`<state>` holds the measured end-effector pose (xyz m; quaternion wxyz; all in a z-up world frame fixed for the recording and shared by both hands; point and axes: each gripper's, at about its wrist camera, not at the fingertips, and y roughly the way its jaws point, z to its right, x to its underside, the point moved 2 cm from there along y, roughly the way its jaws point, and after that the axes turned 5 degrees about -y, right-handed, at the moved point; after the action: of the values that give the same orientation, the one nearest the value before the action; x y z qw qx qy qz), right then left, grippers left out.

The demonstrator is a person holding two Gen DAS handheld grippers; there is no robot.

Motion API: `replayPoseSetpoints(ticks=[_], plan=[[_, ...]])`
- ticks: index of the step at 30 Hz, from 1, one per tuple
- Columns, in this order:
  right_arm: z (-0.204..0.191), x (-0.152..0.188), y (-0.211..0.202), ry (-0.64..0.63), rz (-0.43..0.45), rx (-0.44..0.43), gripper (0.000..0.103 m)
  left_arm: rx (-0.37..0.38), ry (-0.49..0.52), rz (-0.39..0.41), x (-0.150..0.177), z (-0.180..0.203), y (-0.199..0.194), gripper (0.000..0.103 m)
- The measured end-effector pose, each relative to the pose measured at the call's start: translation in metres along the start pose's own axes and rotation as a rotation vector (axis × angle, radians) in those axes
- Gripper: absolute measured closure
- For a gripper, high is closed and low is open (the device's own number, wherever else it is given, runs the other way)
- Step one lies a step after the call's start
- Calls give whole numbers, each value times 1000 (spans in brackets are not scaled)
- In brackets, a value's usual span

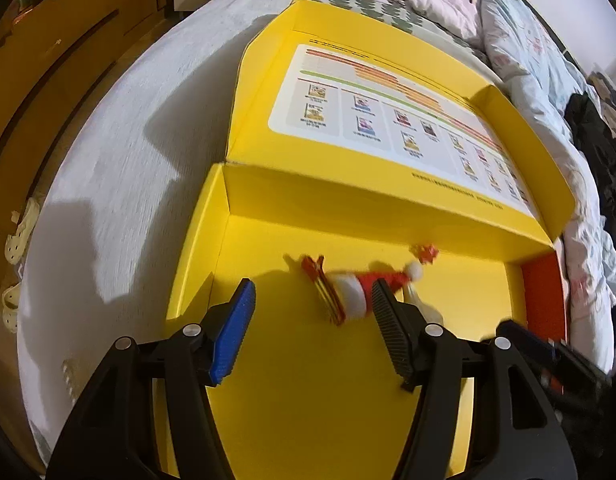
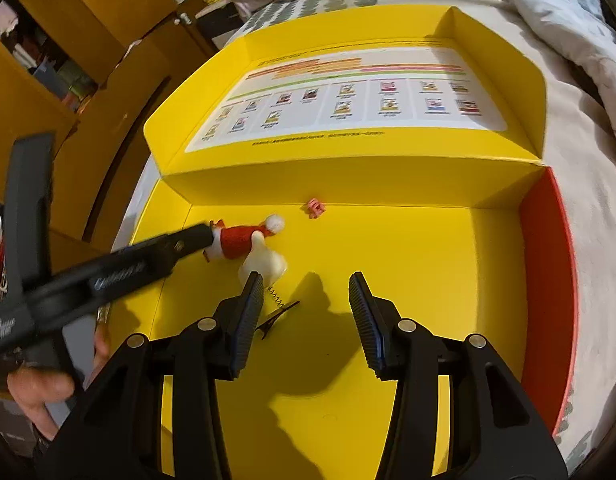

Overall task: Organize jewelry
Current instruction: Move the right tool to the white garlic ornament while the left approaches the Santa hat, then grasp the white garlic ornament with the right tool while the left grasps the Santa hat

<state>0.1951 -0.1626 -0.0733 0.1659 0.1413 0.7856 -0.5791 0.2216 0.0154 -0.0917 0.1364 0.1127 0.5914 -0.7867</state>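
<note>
A Santa-hat hair clip (image 1: 364, 286) with a red-gold clip bar lies on the floor of an open yellow box (image 1: 308, 380). My left gripper (image 1: 314, 294) is open, its right finger touching the hat. A small red bow (image 1: 426, 253) lies near the box's back wall. In the right wrist view the hat clip (image 2: 243, 240), a cream duck-shaped piece (image 2: 263, 266) on a spring, a black clip (image 2: 277, 314) and a pink charm (image 2: 316, 208) lie in the box (image 2: 428, 280). My right gripper (image 2: 305, 296) is open and empty above the black clip.
The box lid (image 2: 348, 92) with a printed chart stands open behind. The box lies on a bed with a white sheet (image 1: 107, 160) and rumpled quilts (image 1: 528, 60). Wooden furniture (image 2: 67, 80) stands to the left. The box's right wall (image 2: 548, 260) is red.
</note>
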Motion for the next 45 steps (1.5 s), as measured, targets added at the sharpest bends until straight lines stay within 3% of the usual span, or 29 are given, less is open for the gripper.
replayPoseSetpoints(ticks=[7, 13, 15, 16, 17, 19, 23, 31, 39, 43, 45], plan=[[-9, -3, 15, -32, -28, 7, 54, -59, 33, 8, -6, 14, 10, 42], [-16, -4, 26, -54, -38, 21, 54, -164, 73, -15, -5, 23, 21, 43], [-19, -5, 30, -64, -43, 24, 54, -189, 69, -19, -6, 20, 21, 51], [-21, -5, 32, -66, -43, 24, 54, -205, 72, -20, -7, 20, 22, 63], [-22, -5, 33, -69, -44, 24, 54, -190, 65, -41, -6, 18, 24, 71], [-26, -6, 36, -82, -45, 28, 54, -179, 52, -58, -8, 17, 27, 73], [-34, -8, 39, -109, -37, 56, 54, -165, 45, -66, -5, 13, 28, 74], [-49, -15, 46, -146, -30, 53, 53, -19, -34, -112, -9, -10, 23, 78], [-43, -20, 59, -123, -48, 82, 53, 23, -55, -107, -13, -20, 16, 79], [-35, -19, 60, -91, -61, 59, 68, 26, -57, -99, -10, -23, 8, 79], [-31, -19, 57, -77, -55, 59, 68, 29, -61, -99, -10, -23, 6, 79]])
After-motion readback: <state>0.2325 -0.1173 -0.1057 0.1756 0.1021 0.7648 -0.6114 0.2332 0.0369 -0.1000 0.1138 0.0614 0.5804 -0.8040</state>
